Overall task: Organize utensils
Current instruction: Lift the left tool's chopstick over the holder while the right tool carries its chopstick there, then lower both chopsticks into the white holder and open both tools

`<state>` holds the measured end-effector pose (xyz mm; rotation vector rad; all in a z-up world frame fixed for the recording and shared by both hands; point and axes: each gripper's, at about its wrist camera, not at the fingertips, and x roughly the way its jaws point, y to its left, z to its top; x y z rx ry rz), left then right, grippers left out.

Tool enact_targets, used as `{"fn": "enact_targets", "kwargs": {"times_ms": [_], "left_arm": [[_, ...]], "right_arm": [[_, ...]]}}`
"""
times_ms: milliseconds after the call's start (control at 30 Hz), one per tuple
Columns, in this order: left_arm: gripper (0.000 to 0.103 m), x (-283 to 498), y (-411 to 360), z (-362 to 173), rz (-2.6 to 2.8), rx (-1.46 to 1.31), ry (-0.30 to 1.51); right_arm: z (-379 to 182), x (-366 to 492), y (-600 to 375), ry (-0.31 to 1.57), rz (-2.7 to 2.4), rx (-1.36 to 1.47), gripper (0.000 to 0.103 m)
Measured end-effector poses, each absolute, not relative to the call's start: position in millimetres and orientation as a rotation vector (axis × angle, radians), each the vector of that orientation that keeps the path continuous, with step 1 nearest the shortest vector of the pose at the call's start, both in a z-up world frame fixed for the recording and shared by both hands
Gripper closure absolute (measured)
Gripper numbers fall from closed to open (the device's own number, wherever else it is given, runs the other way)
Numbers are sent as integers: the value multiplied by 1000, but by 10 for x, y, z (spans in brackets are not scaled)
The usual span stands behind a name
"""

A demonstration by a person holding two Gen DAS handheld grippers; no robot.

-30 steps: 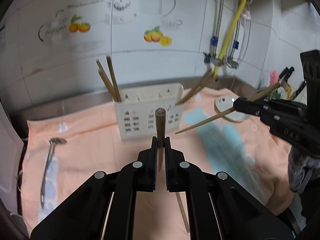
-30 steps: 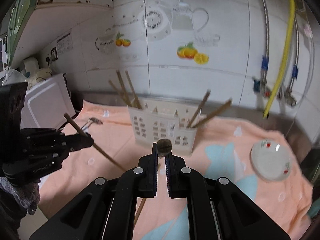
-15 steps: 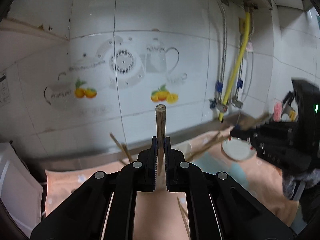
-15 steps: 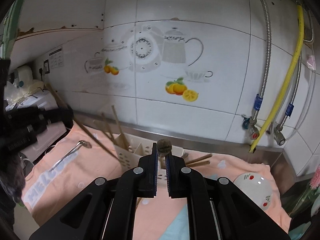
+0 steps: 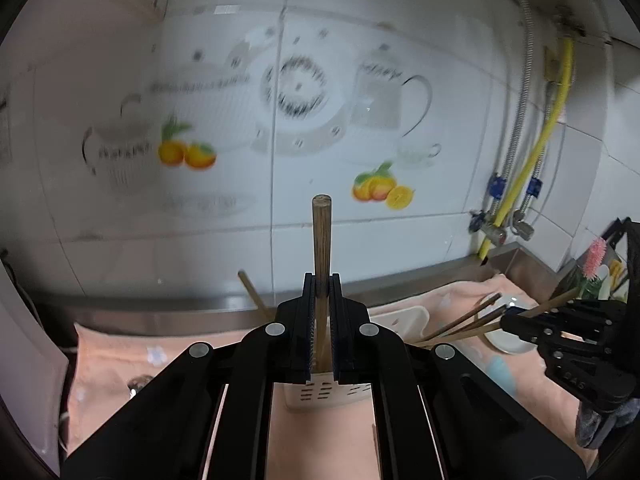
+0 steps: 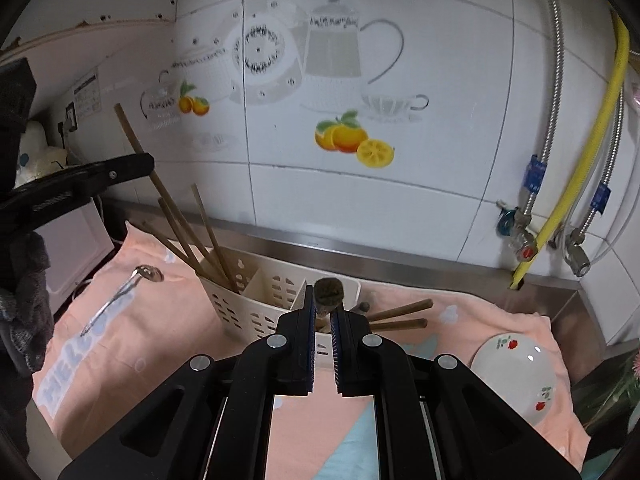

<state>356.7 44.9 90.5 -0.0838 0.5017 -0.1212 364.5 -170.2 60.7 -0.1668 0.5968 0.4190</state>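
My left gripper [image 5: 321,280] is shut on a brown wooden chopstick [image 5: 321,236] that stands upright between the jaws, above the white slotted utensil holder [image 5: 324,390]. In the right wrist view the left gripper [image 6: 142,162] holds that chopstick [image 6: 132,136] slanting down into the holder's left compartment [image 6: 224,292], beside other chopsticks [image 6: 204,232]. My right gripper [image 6: 323,308] is shut on another chopstick, seen end-on [image 6: 328,290], over the holder's right end, where two chopsticks [image 6: 400,314] lean out. The right gripper [image 5: 508,322] also shows at the right of the left wrist view.
The holder [image 6: 280,296] stands on a peach cloth [image 6: 160,320] against a tiled wall. A metal spoon [image 6: 120,296] lies on the cloth at left. A white bowl [image 6: 514,376] sits at right. Yellow and steel hoses [image 6: 576,168] hang at the far right.
Both grippers have come down and closer to the holder after tilting up. The left chopstick's lower end now reaches into the left compartment; the right gripper is over the right end.
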Motion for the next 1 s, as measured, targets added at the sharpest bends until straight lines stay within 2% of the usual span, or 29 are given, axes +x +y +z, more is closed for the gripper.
{"fn": "enact_targets", "kwargs": {"times_ms": [400,1000], "left_arm": [[97,3807,584,560,-101,-120,597],[94,3837,566,543,-87,-108,609]], "right_arm": [[391,3855,-1642,650,412,-170,96],[341,3950,-1641,660,430,-132,94]]}}
